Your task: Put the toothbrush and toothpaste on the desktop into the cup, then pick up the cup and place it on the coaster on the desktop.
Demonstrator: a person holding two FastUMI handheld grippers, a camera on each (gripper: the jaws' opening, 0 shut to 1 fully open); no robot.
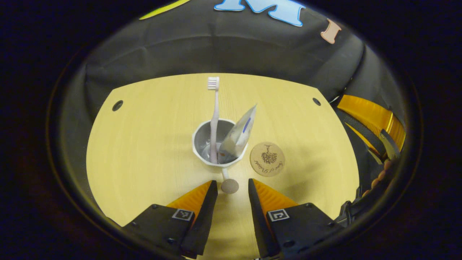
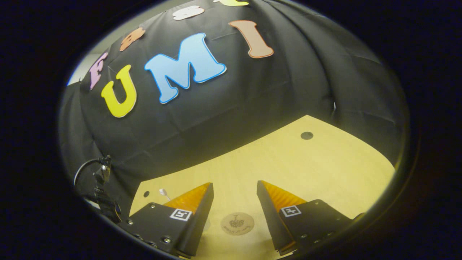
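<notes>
In the left gripper view the cup [image 1: 219, 144] stood upright near the middle of the bench [image 1: 144, 155], well in from every edge; the toothbrush [image 1: 214, 119] stood in it, handle down and bristle head up, leaning toward the far edge; the toothpaste [image 1: 239, 135] sat tilted in the same cup, its flat end pointing up and to the right over the rim; the cup's handle, with a round end, stuck out toward the near edge. The coaster [image 1: 267, 159], a round disc with a printed design, lay flat just beside the cup on its right, apart from it, with nothing on it. The left claw [image 1: 232, 189] hung over the near part of the bench with its fingers spread wide and nothing between them; the round end of the cup's handle lay in line with the gap, whether touched or not I cannot tell. In the right gripper view the right claw [image 2: 234, 191] was likewise wide open and held nothing, raised above the bench [image 2: 306, 169]; the coaster [image 2: 237, 223] showed below the gap between its fingers; the bristle head of the toothbrush [image 2: 163, 192] peeked out past the left finger.
</notes>
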